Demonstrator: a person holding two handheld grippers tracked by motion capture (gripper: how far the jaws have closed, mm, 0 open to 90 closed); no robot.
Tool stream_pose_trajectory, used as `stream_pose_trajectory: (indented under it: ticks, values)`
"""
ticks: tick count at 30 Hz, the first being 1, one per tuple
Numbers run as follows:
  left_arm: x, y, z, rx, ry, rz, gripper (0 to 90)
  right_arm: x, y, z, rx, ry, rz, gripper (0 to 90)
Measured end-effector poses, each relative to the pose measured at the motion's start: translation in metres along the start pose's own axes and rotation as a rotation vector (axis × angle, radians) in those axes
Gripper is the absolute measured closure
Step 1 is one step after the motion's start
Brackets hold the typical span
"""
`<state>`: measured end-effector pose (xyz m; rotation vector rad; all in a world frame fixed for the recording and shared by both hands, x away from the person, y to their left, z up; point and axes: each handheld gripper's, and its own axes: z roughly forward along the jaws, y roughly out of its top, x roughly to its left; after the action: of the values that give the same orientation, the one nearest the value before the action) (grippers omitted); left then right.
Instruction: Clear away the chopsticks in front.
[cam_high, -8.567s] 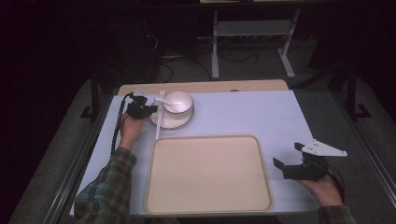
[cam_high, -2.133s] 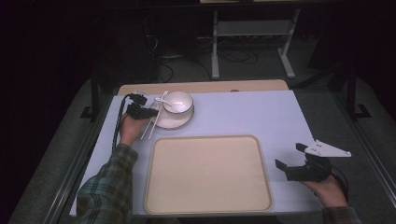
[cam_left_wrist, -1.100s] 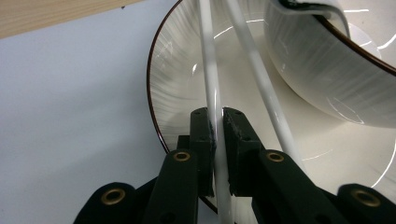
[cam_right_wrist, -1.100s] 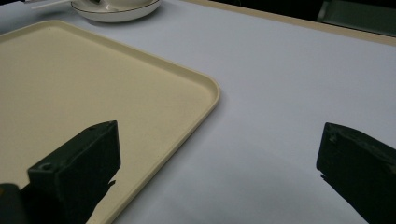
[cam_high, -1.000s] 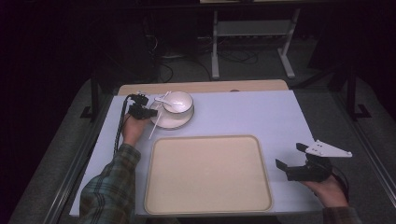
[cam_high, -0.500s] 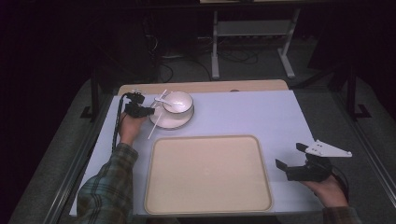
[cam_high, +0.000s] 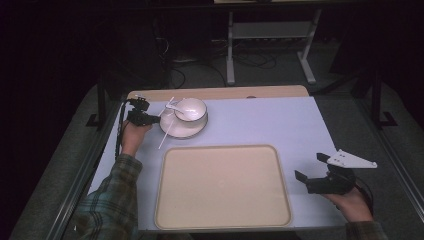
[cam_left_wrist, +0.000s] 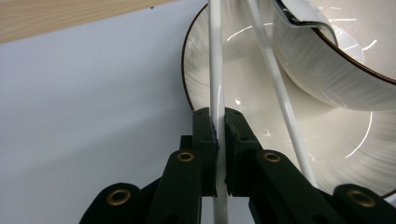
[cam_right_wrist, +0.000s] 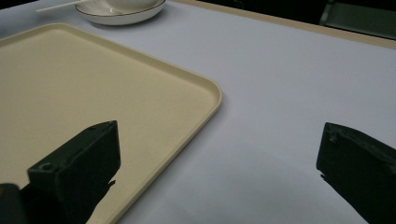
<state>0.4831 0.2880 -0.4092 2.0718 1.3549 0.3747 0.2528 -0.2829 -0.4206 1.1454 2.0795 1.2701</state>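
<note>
Left gripper (cam_left_wrist: 219, 140), seen in the left gripper view: jaws drawn narrow and clamped on one white chopstick (cam_left_wrist: 215, 70), which passes upright between the pads and crosses the rim of the plate (cam_left_wrist: 205, 56). A second white chopstick (cam_left_wrist: 280, 98) lies free just beside the first, slanting across the plate's inner surface and apart from the jaws. The bowl (cam_left_wrist: 341, 60) stands on the plate, with a white spoon (cam_left_wrist: 303, 14) resting on its rim.

High view: the left gripper (cam_high: 150, 119) sits at the plate's (cam_high: 172, 131) left edge; the chopsticks (cam_high: 165, 135) run from the bowl (cam_high: 192, 111) side of the plate down past its near-left rim, over the pale blue table mat (cam_high: 260, 120). The beige tray (cam_high: 220, 185) lies on the near side of the plate, just apart from it.

Right gripper (cam_high: 312, 170): jaws spread wide, nothing between them; held well to the right of the plate and beyond the tray's right edge. In the right gripper view the right gripper (cam_right_wrist: 219, 158) frames bare mat, with the tray's (cam_right_wrist: 93, 93) rounded corner at left and the plate (cam_right_wrist: 121, 16) far beyond it.
</note>
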Motion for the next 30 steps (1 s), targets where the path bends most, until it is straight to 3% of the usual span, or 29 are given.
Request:
stream_pose_trajectory:
  ticks: [16,22,30]
  values:
    - [0.011,-0.014,-0.026,0.021,-0.035,-0.016,84.1,0.002,0.001,0.003,-0.003,0.042,-0.008,0.0]
    - [0.010,-0.021,-0.038,0.037,-0.053,-0.035,84.1,0.001,0.001,0.004,-0.011,0.064,-0.007,0.0]
    - [0.005,-0.037,-0.050,0.039,-0.069,-0.032,84.2,0.003,0.001,0.006,-0.011,0.088,-0.017,0.0]
